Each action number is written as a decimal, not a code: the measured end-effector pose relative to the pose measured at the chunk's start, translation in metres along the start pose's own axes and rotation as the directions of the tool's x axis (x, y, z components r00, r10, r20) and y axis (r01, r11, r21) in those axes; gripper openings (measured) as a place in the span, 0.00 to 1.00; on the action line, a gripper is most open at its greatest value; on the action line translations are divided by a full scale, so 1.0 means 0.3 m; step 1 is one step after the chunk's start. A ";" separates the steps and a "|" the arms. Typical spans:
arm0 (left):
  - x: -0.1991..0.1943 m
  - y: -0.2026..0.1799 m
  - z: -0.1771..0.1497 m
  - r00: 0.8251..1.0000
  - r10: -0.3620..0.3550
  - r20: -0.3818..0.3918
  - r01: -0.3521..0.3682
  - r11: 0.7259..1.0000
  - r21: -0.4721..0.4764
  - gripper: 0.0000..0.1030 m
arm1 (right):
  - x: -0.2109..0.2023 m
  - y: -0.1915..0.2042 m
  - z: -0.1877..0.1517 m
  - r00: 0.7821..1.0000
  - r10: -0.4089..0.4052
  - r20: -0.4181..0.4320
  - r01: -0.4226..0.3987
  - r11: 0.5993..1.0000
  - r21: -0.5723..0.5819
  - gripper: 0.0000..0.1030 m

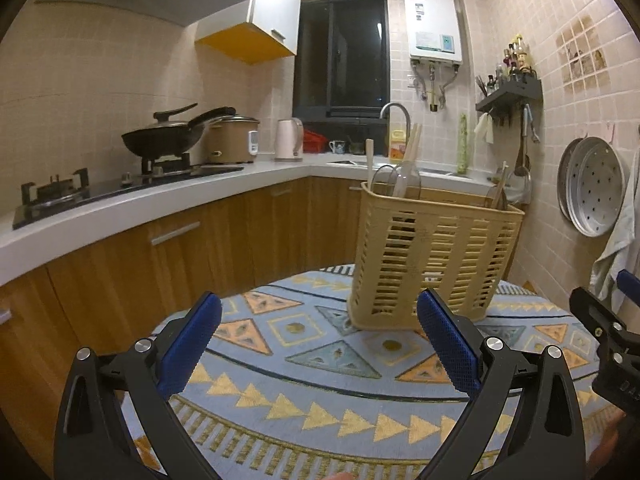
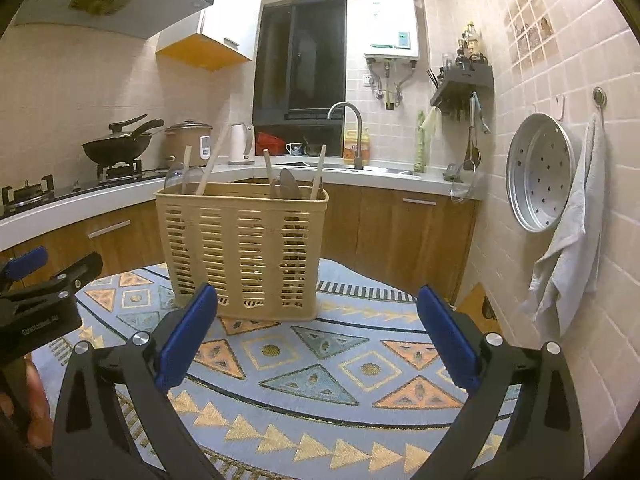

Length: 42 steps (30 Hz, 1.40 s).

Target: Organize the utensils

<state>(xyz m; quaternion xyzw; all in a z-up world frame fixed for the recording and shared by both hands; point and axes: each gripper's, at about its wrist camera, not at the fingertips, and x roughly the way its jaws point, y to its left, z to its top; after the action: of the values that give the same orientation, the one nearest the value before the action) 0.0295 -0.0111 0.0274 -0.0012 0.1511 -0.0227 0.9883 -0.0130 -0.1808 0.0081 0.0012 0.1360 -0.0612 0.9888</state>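
Nearest in the left wrist view, the left tool (image 1: 320, 320) hangs low over the near part of the bench (image 1: 320, 392), its blue fingers (image 1: 188, 352) spread wide with nothing between them. In the right wrist view the right tool (image 2: 318, 320) is likewise wide apart and empty, just above the patterned cloth (image 2: 304, 360) that covers the bench. Each tool shows at the edge of the other's view, side by side.

Farther on, toward the far edge of the bench, the beige slotted utensil basket (image 2: 244, 248) stands upright on the cloth, clear of both tools. Wooden chopsticks (image 2: 212, 164), wooden handles (image 2: 319, 172) and spoons (image 2: 289, 185) stick up out of its top, some at the left end, others at the right.

Beyond it runs the kitchen counter (image 1: 120, 208) with a wok (image 1: 164, 138), rice cooker (image 1: 234, 140), kettle (image 1: 288, 138) and faucet (image 2: 348, 120).
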 end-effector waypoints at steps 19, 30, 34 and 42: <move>-0.004 -0.032 -0.003 0.999 0.031 0.011 -0.031 0.998 0.058 0.92 | 0.033 -0.011 -0.006 0.998 0.009 -0.054 -0.008 1.000 0.022 0.93; -0.007 -0.034 -0.003 0.999 0.030 0.015 -0.031 0.998 0.061 0.92 | 0.026 -0.010 -0.008 0.999 -0.001 -0.048 0.002 1.000 0.020 0.93; -0.006 -0.036 -0.003 0.999 0.029 0.015 -0.030 0.997 0.065 0.93 | 0.023 -0.017 -0.008 0.999 -0.001 -0.049 0.003 1.000 0.031 0.93; -0.003 -0.038 -0.004 1.000 0.027 0.011 -0.028 0.997 0.071 0.93 | 0.024 -0.016 -0.008 0.999 0.000 -0.050 0.001 1.000 0.031 0.93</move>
<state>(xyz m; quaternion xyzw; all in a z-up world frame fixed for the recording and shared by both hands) 0.0279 -0.0225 0.0268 0.0357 0.1453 -0.0144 0.9886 -0.0073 -0.1865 0.0039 0.0179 0.1599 -0.0634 0.9849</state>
